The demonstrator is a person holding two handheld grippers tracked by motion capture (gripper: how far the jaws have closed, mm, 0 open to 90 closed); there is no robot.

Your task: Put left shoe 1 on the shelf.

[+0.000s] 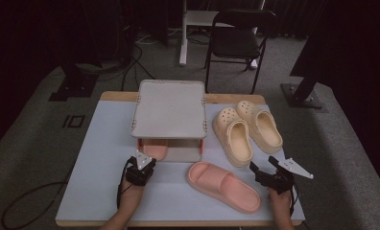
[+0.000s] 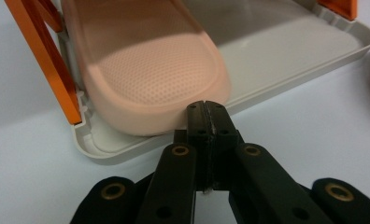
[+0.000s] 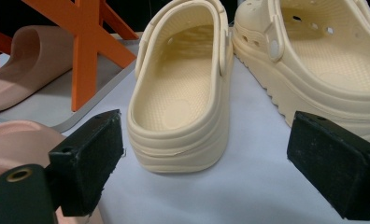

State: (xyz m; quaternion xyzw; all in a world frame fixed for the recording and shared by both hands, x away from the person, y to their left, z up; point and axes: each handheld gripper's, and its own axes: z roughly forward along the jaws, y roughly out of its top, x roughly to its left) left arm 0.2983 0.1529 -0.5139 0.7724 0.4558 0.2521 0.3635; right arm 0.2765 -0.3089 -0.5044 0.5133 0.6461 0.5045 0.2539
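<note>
A pink slide [image 1: 155,149] [image 2: 150,70] lies on the lower tray [image 2: 286,65] of a grey two-tier rack [image 1: 169,108]. My left gripper [image 1: 146,161] [image 2: 205,109] is shut with nothing between its jaws, and its tips are at the slide's near end; I cannot tell whether they touch it. The matching pink slide [image 1: 222,186] [image 3: 15,144] rests on the table between the two grippers. My right gripper [image 1: 263,164] [image 3: 211,158] stands open, facing the heel of the nearer cream clog [image 1: 233,136] [image 3: 183,93] from a short way off. Beside that one is a second cream clog [image 1: 261,124] [image 3: 323,60].
Orange cross supports [image 2: 52,60] [image 3: 87,51] hold up the rack's top shelf at the tray's corners. The white table [image 1: 101,158] has bare room at the left. A black folding chair [image 1: 236,40] and stands are on the floor beyond the table.
</note>
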